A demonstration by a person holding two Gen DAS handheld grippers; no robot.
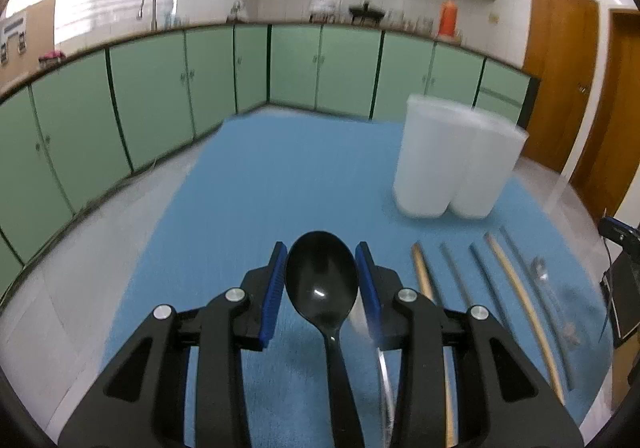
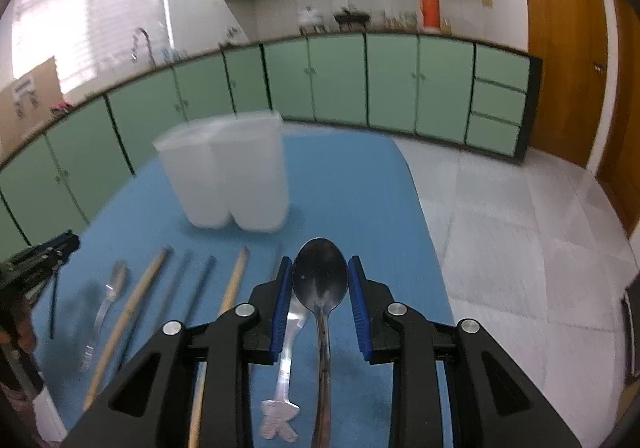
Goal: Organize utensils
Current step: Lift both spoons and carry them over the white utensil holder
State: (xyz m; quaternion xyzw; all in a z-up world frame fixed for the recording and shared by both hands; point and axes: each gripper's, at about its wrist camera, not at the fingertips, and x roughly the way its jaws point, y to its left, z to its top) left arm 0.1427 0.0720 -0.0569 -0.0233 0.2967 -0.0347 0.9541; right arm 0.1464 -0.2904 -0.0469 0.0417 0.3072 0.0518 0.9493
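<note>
Item one, nearest: my left gripper (image 1: 321, 280) with a black spoon (image 1: 322, 280) between its blue pads (image 1: 272, 296). The bowl sits right against both pads and the handle runs back under the camera; whether it is lifted off the blue mat (image 1: 248, 183) or lying on it I cannot tell, so I cannot say if the jaws are clamped.

Item two: my right gripper (image 2: 319, 286) framing a metal spoon (image 2: 320, 280) the same way — bowl between the pads, grip likewise uncertain. A second, flatter metal utensil (image 2: 289, 344) with a figure-shaped end lies just beside it on the mat.

Item three, middle distance: a row of loose chopsticks, two pale wooden ones (image 1: 516, 300) and darker ones (image 1: 484, 276), plus a clear-handled piece (too blurred to name) at the row's outer end.

Item four, farther: the white two-compartment holder (image 1: 452, 159) standing upright on the mat, well apart from both grippers.

Item five, background: green cabinets (image 1: 160, 87), a tap, an orange container on the counter.

Step in hand, as I judge it: spoons taken up or about to be — both are bound for a holder compartment. The next move calls for a firm grip, then tipping each spoon handle-down over the open rim.

Writing: none legible.
</note>
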